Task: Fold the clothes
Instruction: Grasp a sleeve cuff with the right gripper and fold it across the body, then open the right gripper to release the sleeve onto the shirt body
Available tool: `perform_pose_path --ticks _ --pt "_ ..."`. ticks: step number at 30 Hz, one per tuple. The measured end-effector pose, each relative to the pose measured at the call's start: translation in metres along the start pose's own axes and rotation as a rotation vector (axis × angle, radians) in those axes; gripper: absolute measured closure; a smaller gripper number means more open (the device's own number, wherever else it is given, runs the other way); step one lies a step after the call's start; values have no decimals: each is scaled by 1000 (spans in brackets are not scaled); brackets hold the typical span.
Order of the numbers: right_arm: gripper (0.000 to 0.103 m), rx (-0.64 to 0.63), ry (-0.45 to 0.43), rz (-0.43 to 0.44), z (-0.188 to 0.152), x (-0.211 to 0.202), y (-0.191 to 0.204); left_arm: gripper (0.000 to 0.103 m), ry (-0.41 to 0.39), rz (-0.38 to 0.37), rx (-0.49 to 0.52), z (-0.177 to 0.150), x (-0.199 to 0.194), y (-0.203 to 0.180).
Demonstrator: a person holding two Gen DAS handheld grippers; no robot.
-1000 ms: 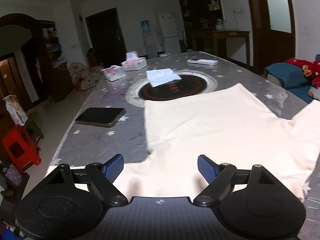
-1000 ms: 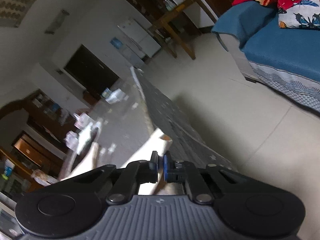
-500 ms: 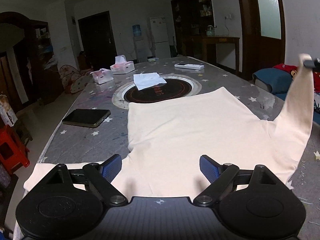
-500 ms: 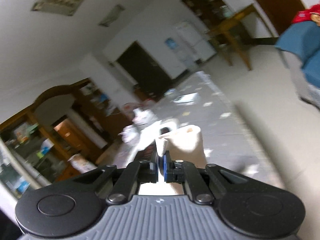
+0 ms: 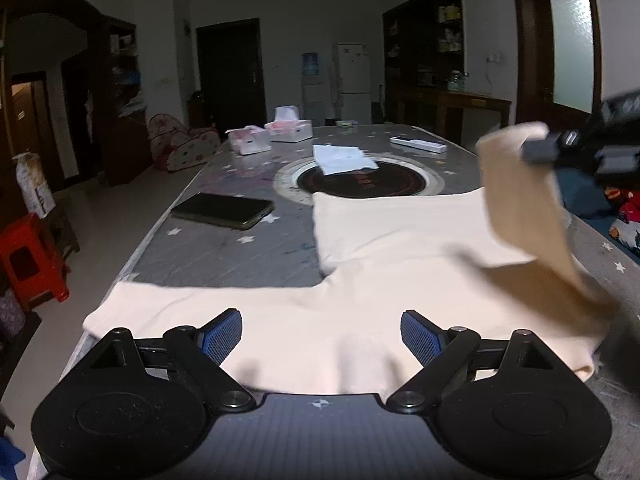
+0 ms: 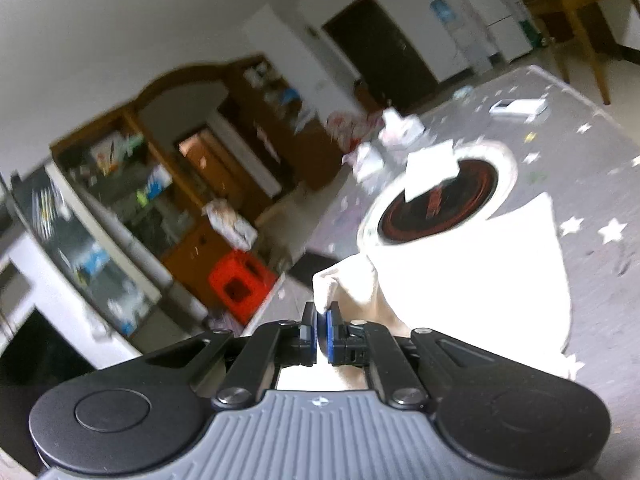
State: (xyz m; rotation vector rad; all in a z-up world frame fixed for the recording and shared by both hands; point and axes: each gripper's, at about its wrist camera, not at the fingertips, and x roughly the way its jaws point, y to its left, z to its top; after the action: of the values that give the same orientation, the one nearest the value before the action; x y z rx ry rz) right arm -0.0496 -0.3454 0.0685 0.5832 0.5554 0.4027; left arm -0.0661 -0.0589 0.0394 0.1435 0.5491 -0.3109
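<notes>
A cream long-sleeved shirt [image 5: 384, 256] lies spread on the grey star-patterned table [image 5: 224, 252]. Its left sleeve [image 5: 160, 304] lies flat toward the table's left edge. My left gripper [image 5: 322, 332] is open and empty, just above the shirt's near edge. My right gripper [image 6: 321, 334] is shut on the cuff of the right sleeve [image 6: 344, 284]. In the left wrist view the right gripper [image 5: 540, 150] holds that sleeve [image 5: 520, 200] lifted above the shirt's right side, the fabric hanging down from it.
A dark phone [image 5: 224, 210] lies left of the shirt. A round black hotplate [image 5: 380, 180] with a white cloth [image 5: 342, 158] sits behind it. Tissue boxes [image 5: 288, 130] and a remote [image 5: 418, 144] stand farther back. A red stool [image 5: 30, 260] stands on the floor at left.
My right gripper has carried the sleeve cuff up and leftward over the shirt. My left gripper stayed open and has drawn back a little, so the left sleeve now shows fully.
</notes>
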Motion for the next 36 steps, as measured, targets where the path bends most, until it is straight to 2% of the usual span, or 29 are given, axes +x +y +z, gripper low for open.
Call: perform_pose_path --ticks 5,7,10,12,20,23,27,32,36 --pt "98 -19 111 9 -27 31 9 14 12 9 -16 -5 -2 8" --pt "94 -31 144 15 -37 37 13 14 12 7 -20 -6 -2 9" --pt "89 -50 164 29 -44 36 17 14 8 -4 -19 -4 -1 7" --pt "89 -65 159 14 -45 28 15 14 6 -18 -15 -3 0 3" --pt "89 -247 183 -199 -63 -14 0 16 4 -109 8 3 6 -19" --pt "89 -311 193 -263 -78 -27 -4 25 12 -166 25 6 12 -32" --pt "90 -308 200 -298 -88 -34 -13 42 31 -226 51 8 25 -49" --pt "89 -330 144 -300 -70 -37 -12 53 55 -269 45 11 40 -56" --pt "89 -335 103 -312 -49 -20 -22 57 61 -296 29 15 52 -58"
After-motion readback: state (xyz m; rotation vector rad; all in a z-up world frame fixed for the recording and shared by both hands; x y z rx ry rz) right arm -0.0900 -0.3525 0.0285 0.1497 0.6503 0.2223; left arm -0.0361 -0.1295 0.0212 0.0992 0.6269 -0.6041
